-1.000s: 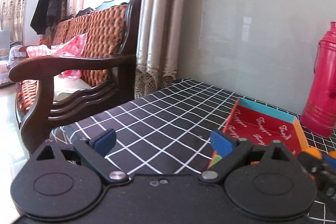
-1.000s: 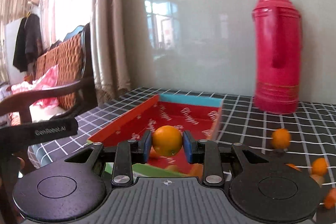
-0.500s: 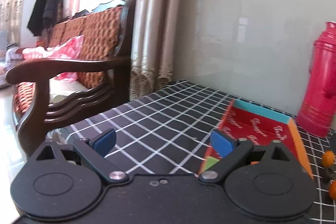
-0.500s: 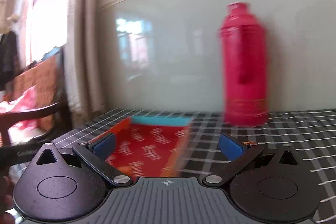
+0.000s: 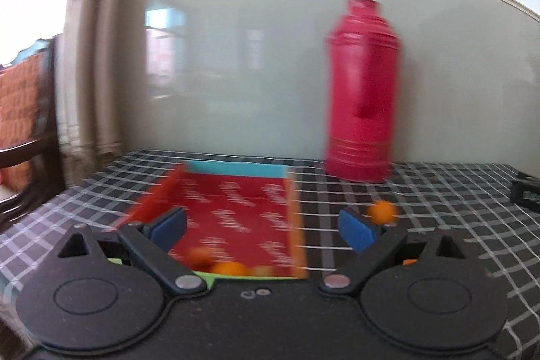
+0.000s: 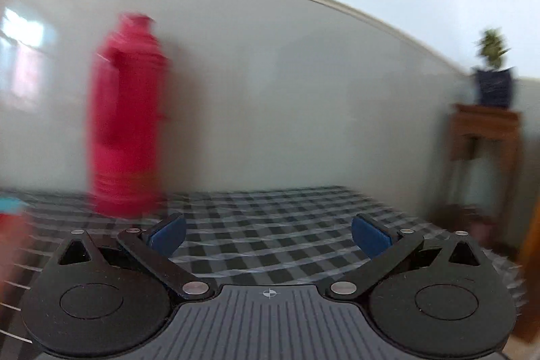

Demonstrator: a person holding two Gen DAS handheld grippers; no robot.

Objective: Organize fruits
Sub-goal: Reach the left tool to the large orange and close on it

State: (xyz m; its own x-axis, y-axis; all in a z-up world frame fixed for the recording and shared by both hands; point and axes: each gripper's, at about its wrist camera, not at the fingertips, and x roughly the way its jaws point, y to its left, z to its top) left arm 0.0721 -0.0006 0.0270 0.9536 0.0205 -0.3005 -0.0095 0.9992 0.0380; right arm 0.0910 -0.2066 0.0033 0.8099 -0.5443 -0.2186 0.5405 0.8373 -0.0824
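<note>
**Both grippers spread wide above the checked table**

The left gripper [image 5: 263, 230] has its blue pads far apart with nothing between them, and it sits over a table [image 5: 438, 191] covered in a black cloth with white grid lines. The right gripper [image 6: 268, 233] is spread just as wide and also holds nothing. Both views are smeared by blur.

A pale grey wall panel with a cream rail runs behind the table. In the left view, a curtain [image 5: 87, 56] hangs at 10 o'clock, with a dark wooden chair [image 5: 30, 123] with an orange cushion at 9 o'clock. In the right view, a wooden stand [image 6: 486, 154] carrying a potted plant [image 6: 492, 70] is at 2 o'clock.

A tall red flask [image 5: 362, 90] stands at the back of the table, at 1 o'clock from the left gripper and 10 o'clock from the right.

A red tray [image 5: 236, 201] with orange sides and a blue far wall lies straight ahead of the left gripper. Several oranges [image 5: 229, 267] rest at its near end, just below the gap between the pads. One loose orange [image 5: 381, 211] lies on the cloth beside the tray, right behind the right-hand pad.
</note>
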